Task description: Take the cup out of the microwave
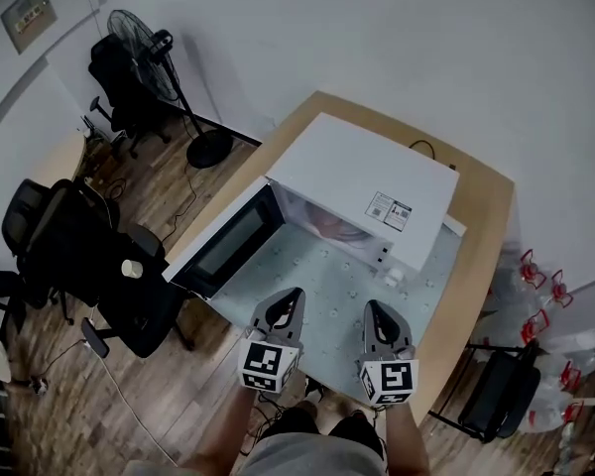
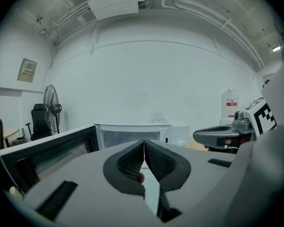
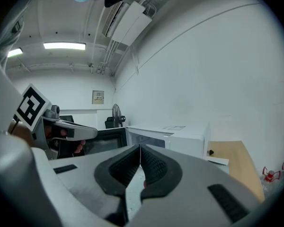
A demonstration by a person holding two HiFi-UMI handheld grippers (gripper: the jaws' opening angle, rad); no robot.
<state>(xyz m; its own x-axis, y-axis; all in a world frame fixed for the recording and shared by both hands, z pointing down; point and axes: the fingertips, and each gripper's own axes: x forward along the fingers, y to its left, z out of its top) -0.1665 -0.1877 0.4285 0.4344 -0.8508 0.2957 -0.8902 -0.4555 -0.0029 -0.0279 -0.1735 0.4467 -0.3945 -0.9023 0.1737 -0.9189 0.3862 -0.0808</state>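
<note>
Cup point(image 1: 329, 226) shows only as a blurred pinkish shape inside the white microwave point(image 1: 362, 167), so it cannot be made out for certain. The microwave stands on a wooden table point(image 1: 476, 256), its door point(image 1: 228, 241) swung open leftward. In front of it, 2 grippers hover side by side over a pale mat point(image 1: 322, 286): the left gripper point(image 1: 296, 294) and the right gripper point(image 1: 371, 305), each with jaws pressed together, pinching nothing.

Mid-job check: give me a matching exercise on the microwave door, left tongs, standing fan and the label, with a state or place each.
1 microwave door
2 left tongs
3 standing fan
4 paper label

a on top of the microwave
b shut, nothing between them
c swung open
d on the wooden floor

Pairs: 1-c, 2-b, 3-d, 4-a
</note>
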